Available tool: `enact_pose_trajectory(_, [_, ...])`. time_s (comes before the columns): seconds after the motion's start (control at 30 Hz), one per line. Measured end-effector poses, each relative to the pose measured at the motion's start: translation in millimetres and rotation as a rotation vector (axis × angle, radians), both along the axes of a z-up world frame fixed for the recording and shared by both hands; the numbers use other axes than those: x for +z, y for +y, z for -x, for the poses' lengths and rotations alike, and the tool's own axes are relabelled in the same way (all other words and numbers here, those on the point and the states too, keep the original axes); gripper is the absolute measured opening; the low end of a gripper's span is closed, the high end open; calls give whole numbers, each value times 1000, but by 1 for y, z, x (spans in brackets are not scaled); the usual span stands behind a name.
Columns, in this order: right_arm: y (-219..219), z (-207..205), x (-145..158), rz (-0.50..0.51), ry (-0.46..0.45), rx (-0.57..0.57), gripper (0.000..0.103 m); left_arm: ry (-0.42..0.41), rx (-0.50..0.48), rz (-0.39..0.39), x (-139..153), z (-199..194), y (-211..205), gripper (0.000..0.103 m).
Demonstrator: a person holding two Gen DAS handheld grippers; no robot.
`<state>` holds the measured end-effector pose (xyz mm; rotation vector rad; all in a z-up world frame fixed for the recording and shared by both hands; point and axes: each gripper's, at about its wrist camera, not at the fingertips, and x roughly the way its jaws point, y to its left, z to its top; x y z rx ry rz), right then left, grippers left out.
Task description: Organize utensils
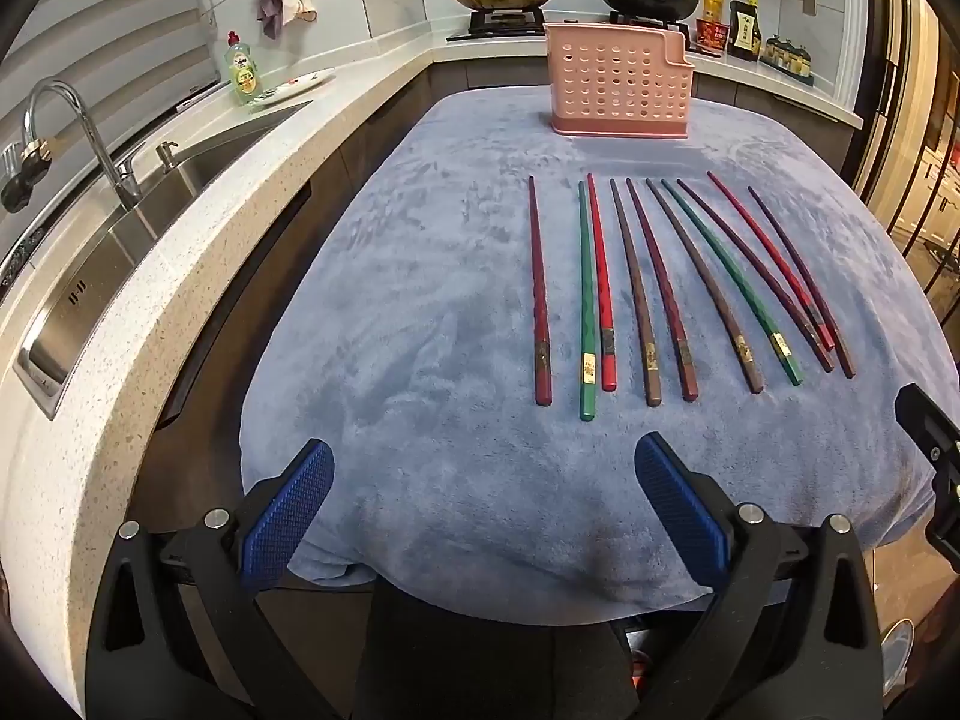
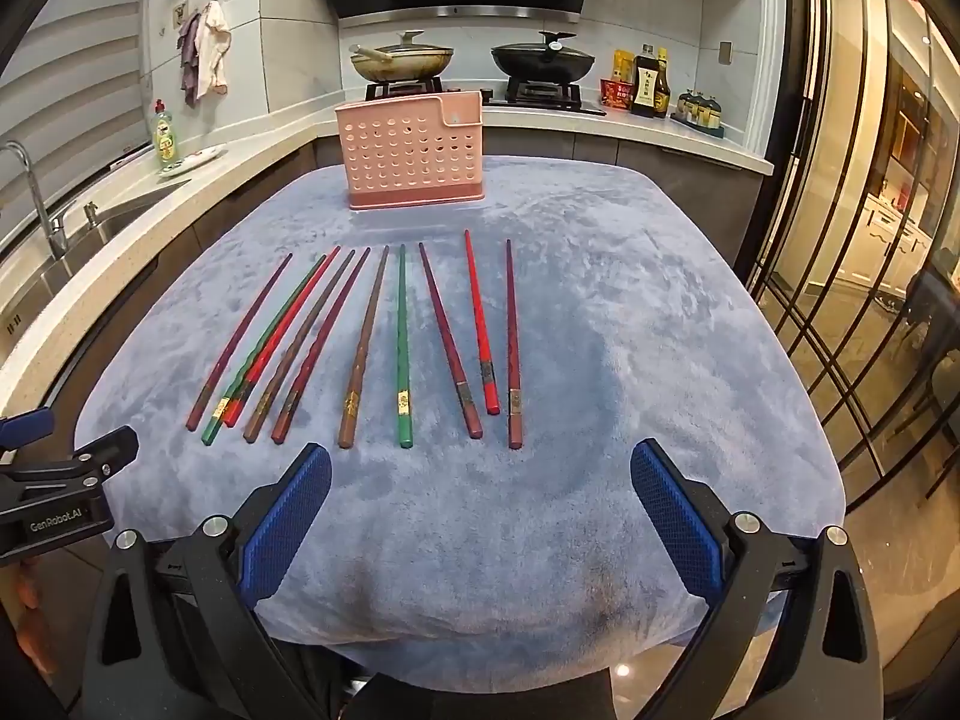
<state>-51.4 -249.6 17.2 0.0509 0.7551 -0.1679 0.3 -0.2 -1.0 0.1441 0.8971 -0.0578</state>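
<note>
Several chopsticks (image 1: pixel 660 294) (image 2: pixel 402 348) in red, green, brown and dark maroon lie side by side on a blue-grey cloth (image 1: pixel 420 330) (image 2: pixel 630 330), thick ends toward me. A pink perforated utensil holder (image 1: pixel 618 81) (image 2: pixel 411 150) stands upright at the cloth's far edge. My left gripper (image 1: pixel 483 510) hovers open over the near edge, left of the row, with nothing between its blue pads. My right gripper (image 2: pixel 480 510) is open too, just short of the thick ends, nothing held. The left gripper's body (image 2: pixel 54 492) shows at the right wrist view's left edge.
A speckled counter with a steel sink (image 1: pixel 120 240) and faucet (image 1: pixel 78 132) runs along the left. A dish soap bottle (image 1: pixel 243 69) and plate sit behind it. Two pans (image 2: pixel 402 60) sit on the stove, sauce bottles (image 2: pixel 651 87) beside them. Glass doors (image 2: pixel 870 240) stand to the right.
</note>
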Motion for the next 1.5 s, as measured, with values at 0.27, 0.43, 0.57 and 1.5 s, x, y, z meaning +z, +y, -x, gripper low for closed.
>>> enact_pose_trajectory(0.27, [2,1,3,1,-4,2,96,-7,-4,-3,1,3,-3,96])
enact_pose_trajectory(0.43, [1,1,4,0,-8,-2,96,-7,-5,-3,2,3,-3,96])
enact_pose_trajectory(0.57, [1,1,3,0,-9,-1,96,-9,-8,-3,4,4,-3,96])
enact_pose_trajectory(1.5, [0,1,5,-2,-14,-3,96,-16,-6,-1,9,4,-3,96])
